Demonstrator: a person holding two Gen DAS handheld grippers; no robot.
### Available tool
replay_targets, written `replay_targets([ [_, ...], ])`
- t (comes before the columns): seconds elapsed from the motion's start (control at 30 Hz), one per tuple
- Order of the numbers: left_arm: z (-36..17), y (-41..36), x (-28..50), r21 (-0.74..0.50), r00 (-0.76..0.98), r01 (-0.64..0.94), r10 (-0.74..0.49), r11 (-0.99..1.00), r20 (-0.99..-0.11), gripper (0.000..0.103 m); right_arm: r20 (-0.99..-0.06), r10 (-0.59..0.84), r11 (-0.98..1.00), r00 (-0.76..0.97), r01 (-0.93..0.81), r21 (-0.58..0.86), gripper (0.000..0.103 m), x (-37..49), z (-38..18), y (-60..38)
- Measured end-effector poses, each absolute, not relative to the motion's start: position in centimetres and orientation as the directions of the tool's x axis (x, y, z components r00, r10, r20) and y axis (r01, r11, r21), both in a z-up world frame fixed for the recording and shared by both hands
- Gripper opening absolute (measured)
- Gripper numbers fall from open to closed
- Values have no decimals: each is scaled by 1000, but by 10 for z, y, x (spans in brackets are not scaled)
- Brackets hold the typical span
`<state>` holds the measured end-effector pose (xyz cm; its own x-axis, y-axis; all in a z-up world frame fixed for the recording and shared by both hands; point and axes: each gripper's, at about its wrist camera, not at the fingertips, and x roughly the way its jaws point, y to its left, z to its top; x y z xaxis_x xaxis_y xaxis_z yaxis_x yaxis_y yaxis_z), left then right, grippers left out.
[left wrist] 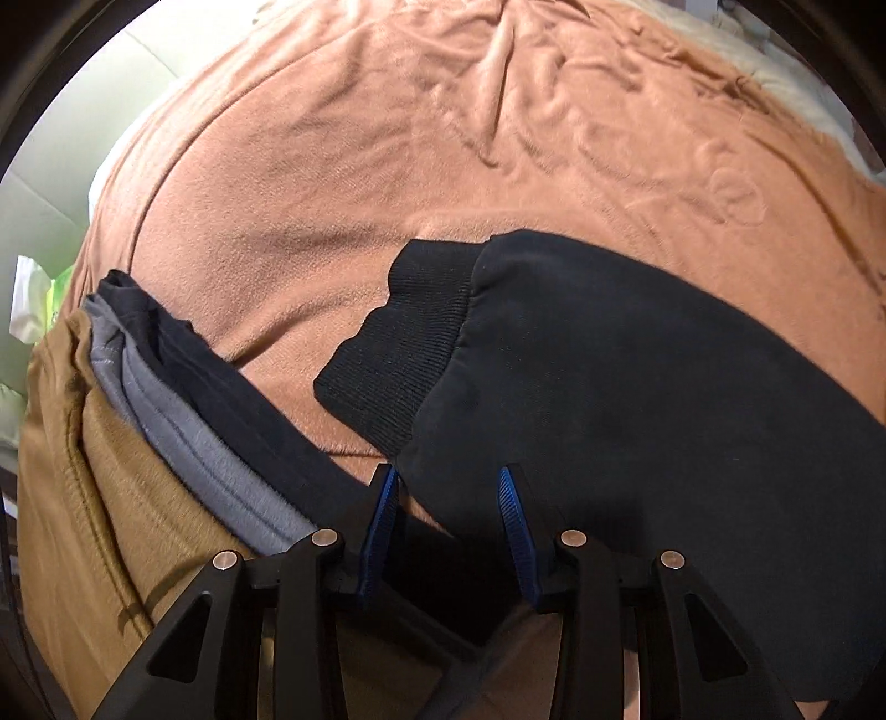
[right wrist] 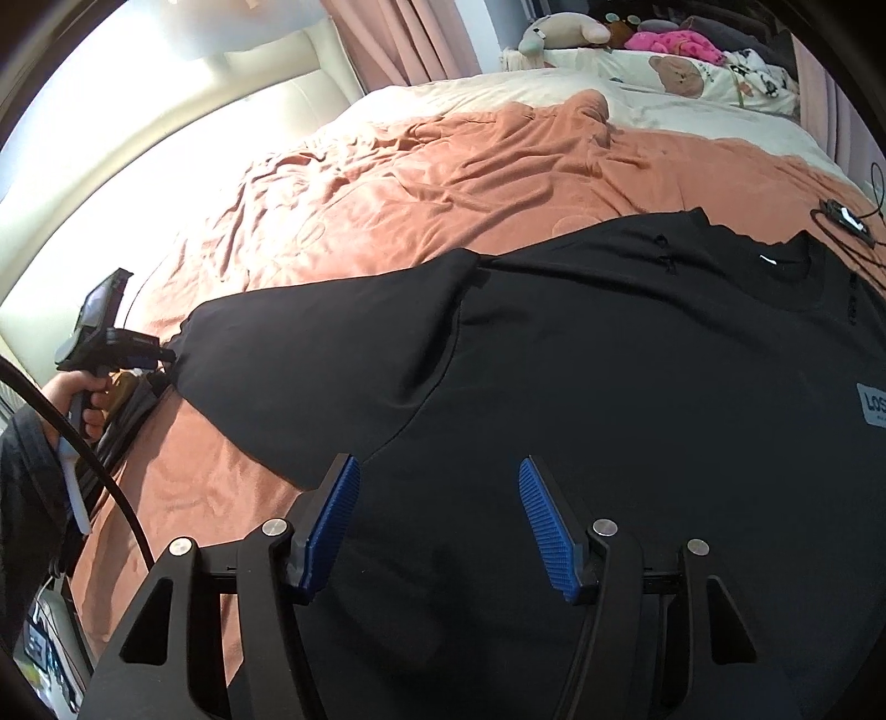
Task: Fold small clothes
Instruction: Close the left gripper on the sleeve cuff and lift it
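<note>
A black sweatshirt [right wrist: 609,387] lies spread flat on the orange blanket [right wrist: 415,183], collar toward the far right, one sleeve stretched out to the left. In the left wrist view the sleeve [left wrist: 637,387] ends in a ribbed cuff [left wrist: 398,354]. My left gripper [left wrist: 449,479] is open, its blue pads just over the sleeve's near edge, holding nothing. It also shows in the right wrist view [right wrist: 105,338] at the sleeve's end. My right gripper [right wrist: 437,476] is open above the sweatshirt's body near the armpit, empty.
A stack of folded clothes, tan [left wrist: 83,471], grey [left wrist: 183,443] and dark [left wrist: 232,399], lies at the left by the bed edge. Plush toys and pillows [right wrist: 664,50] sit at the bed's far end. A cable with a small device [right wrist: 844,219] lies at the far right.
</note>
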<state>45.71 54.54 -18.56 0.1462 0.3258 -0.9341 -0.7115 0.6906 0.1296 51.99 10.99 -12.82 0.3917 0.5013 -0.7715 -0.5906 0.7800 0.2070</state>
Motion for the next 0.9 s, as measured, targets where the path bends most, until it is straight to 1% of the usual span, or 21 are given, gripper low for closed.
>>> replay_targets([
  [0.03, -189, 548, 459, 133, 135, -709, 319, 692, -938, 40, -771, 503, 780, 392, -590, 209, 59, 520, -128, 110],
  [0.07, -193, 551, 460, 139, 127, -710, 320, 690, -939, 38, -768, 504, 779, 394, -592, 208, 59, 521, -129, 110],
  [0.1, -193, 552, 461, 142, 128, -713, 326, 687, -937, 27, -767, 504, 779, 397, -593, 205, 58, 522, -129, 110],
  [0.13, -191, 553, 462, 151, 122, -717, 337, 680, -934, 17, -765, 504, 778, 400, -596, 201, 50, 522, -129, 111],
  [0.17, -188, 553, 462, 152, 123, -721, 341, 676, -932, 9, -762, 507, 775, 402, -599, 200, 45, 522, -129, 111],
  [0.2, -180, 552, 462, 141, 139, -723, 343, 676, -929, 8, -764, 512, 771, 393, -603, 206, 40, 523, -128, 111],
  [0.27, -166, 546, 461, 152, 161, -713, 371, 684, -915, 7, -759, 522, 765, 389, -607, 214, 37, 520, -125, 107],
  [0.4, -135, 529, 454, 138, 221, -691, 389, 710, -894, 7, -752, 522, 767, 404, -608, 205, 37, 513, -117, 95],
  [0.6, -76, 495, 458, 103, 306, -675, 404, 731, -862, 7, -757, 507, 795, 412, -562, 226, 38, 510, -101, 75],
  [0.67, -54, 480, 462, 95, 338, -661, 408, 745, -848, 7, -759, 494, 811, 425, -540, 225, 43, 508, -95, 68],
  [0.73, -36, 469, 468, 86, 366, -649, 409, 756, -836, 7, -758, 491, 820, 430, -523, 234, 54, 506, -90, 60],
  [0.83, -5, 443, 475, 67, 419, -620, 402, 782, -814, 7, -755, 480, 828, 446, -515, 222, 62, 501, -82, 51],
  [0.9, 16, 421, 477, 64, 449, -599, 401, 799, -798, 7, -757, 473, 832, 451, -512, 214, 63, 498, -79, 43],
])
